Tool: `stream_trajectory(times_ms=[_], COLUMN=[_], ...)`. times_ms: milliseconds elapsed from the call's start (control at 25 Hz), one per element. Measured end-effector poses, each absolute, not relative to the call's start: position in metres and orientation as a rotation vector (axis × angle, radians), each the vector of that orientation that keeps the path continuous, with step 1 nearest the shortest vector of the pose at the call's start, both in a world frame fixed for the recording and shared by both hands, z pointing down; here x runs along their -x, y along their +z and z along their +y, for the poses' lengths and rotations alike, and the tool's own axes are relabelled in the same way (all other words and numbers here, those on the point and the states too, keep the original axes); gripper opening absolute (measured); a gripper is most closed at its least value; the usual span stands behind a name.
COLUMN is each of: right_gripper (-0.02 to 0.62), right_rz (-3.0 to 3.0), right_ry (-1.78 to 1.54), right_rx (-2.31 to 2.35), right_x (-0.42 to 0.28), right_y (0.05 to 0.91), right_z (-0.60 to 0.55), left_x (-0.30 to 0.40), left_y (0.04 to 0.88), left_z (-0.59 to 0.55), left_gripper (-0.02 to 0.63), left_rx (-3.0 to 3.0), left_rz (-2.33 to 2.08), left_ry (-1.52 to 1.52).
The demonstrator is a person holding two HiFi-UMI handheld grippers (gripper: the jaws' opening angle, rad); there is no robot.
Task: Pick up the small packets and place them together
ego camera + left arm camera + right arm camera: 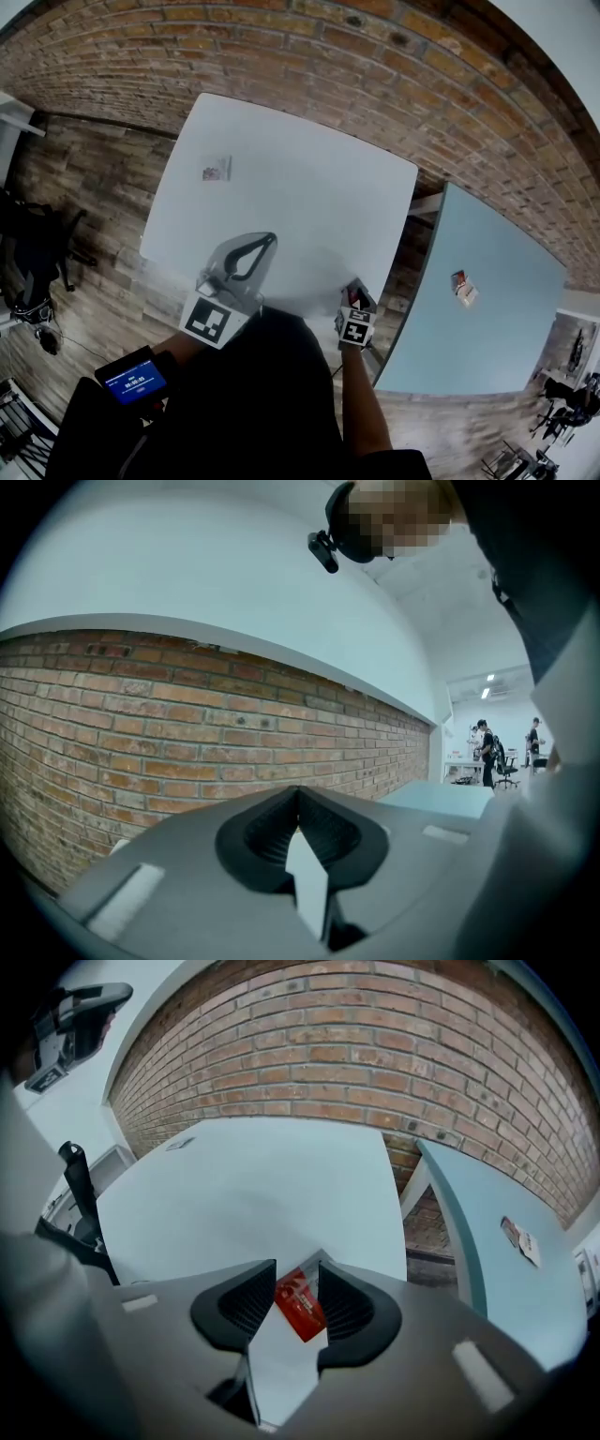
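Barely begun: the right tongs (296,1271) stand released around a red packet (300,1305) at the white counter's (300,187) lower edge. The left tongs (298,799) are clenched, empty. A second packet (216,169) lies upper left and a third packet (462,288) on the blue counter (487,337), all well apart.

- Over the white table (309,187) the top lies broad and bare, with just one small packet (217,170) towards its far left corner
- A narrow gap parts it from the blue table (487,337)
- The brick wall (281,47) closes the far side

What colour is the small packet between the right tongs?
The packet is red; the right gripper view shows it best.
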State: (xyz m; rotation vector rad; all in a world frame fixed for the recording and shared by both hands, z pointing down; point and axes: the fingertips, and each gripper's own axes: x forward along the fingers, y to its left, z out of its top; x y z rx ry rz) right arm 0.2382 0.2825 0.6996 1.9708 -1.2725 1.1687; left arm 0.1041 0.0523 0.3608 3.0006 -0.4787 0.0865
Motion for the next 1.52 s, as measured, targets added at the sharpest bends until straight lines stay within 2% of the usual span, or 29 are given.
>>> stream_trajectory(times_ms=[400, 960, 1320, 1520], right_gripper=[0.144, 0.144, 0.163, 0.161], right_rz=[-1.236, -1.486, -1.344, -1.365], right_ry=[1.233, 1.054, 1.254, 1.237], right_rx=[-1.875, -1.597, -1.698, -1.64], right_x=[-0.237, -0.225, -0.229, -0.228], right_y=[0.724, 0.713, 0.728, 0.73], right_z=[0.293, 0.225, 0.27, 0.267], left_x=[-0.099, -0.086, -0.082, -0.079], left_y=[0.371, 0.378, 0.378, 0.378], left_z=[0.048, 0.037, 0.036, 0.036], left_gripper=[0.0, 0.0, 0.0, 0.0], left_rx=[-2.987, -2.962, -2.957, -2.954], left_rz=[-0.527, -0.611, -0.624, -0.631], left_ry=[0.139, 0.163, 0.146, 0.149])
